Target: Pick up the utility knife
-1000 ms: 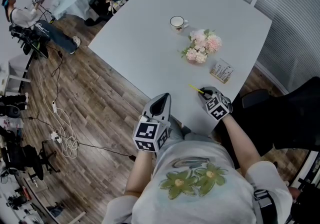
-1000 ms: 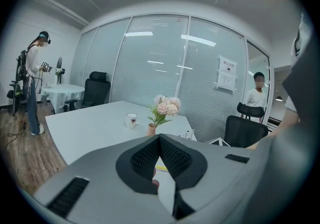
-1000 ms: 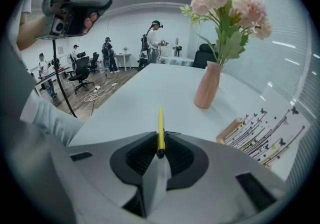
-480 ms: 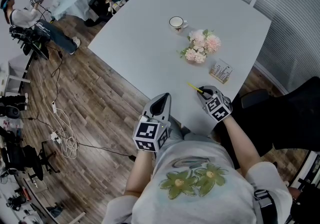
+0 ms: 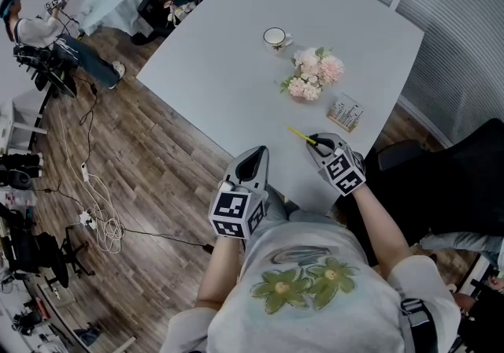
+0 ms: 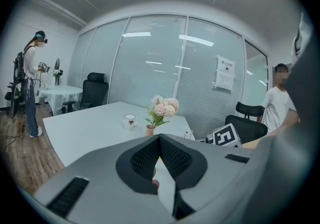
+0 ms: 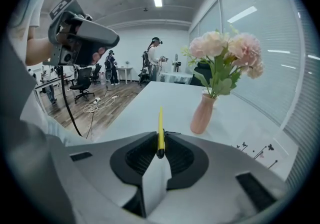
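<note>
In the head view, a white surface (image 5: 228,68) carried pink flowers (image 5: 313,76). A cup (image 5: 276,36) stood beyond the flowers. A small printed box (image 5: 346,113) lay just on the person's side of them, its print too small to read. Nearer the person than the flowers, the right tongs (image 5: 317,143) were clamped on the yellow knife (image 5: 300,135). The knife stuck out of the tips toward the flowers and stopped well short of them. The left tongs (image 5: 255,156) hung at the surface's edge, farther from the flowers. Each pair bore a marker cube (image 5: 236,213) of black-and-white squares.

In the left gripper view, the pads met at their tips with nothing between them. The flowers stood ahead, with the cup to their left and the other cube to their right. On the glass wall (image 6: 150,68) behind the flowers hung a paper notice (image 6: 225,74), its text illegible.

In the right gripper view, the pads pressed both sides of the knife's dark rear end. Its yellow body pointed forward over the surface, left of the flowers' pink vase (image 7: 201,114).
</note>
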A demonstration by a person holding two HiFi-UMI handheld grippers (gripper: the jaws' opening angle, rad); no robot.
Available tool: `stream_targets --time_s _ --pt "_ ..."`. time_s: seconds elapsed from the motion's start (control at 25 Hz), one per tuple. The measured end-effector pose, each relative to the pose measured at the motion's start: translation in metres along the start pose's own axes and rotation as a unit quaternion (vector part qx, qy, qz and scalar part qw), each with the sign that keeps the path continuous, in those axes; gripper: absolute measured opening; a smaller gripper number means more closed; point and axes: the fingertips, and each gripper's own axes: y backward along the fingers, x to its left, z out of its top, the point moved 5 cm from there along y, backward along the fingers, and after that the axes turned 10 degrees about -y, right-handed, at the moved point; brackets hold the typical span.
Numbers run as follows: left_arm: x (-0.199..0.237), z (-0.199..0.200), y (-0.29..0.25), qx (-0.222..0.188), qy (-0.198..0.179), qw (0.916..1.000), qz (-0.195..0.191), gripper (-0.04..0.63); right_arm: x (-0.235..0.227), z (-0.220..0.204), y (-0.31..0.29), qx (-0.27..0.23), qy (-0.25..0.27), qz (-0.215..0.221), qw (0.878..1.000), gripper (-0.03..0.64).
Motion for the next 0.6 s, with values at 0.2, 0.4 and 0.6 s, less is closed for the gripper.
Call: stream_targets --time_s 0.2,0.4,0.6 --pt "-0.001 0.002 -0.002 -0.002 -0.001 1.0 -0.001 0.011 0.004 0.016 0.011 -0.024 0.002 0.005 1.0 0.057" --pt "-0.001 0.004 -0.001 -0.005 -0.001 1.0 -0.002 0.011 0.01 0.036 0.023 -0.048 0.012 0.009 0.999 0.058" --pt "0.0 0.005 0.001 -0.008 -0.002 1.0 -0.002 0.011 0.017 0.053 0.035 -0.073 0.008 0.012 0.997 0.058"
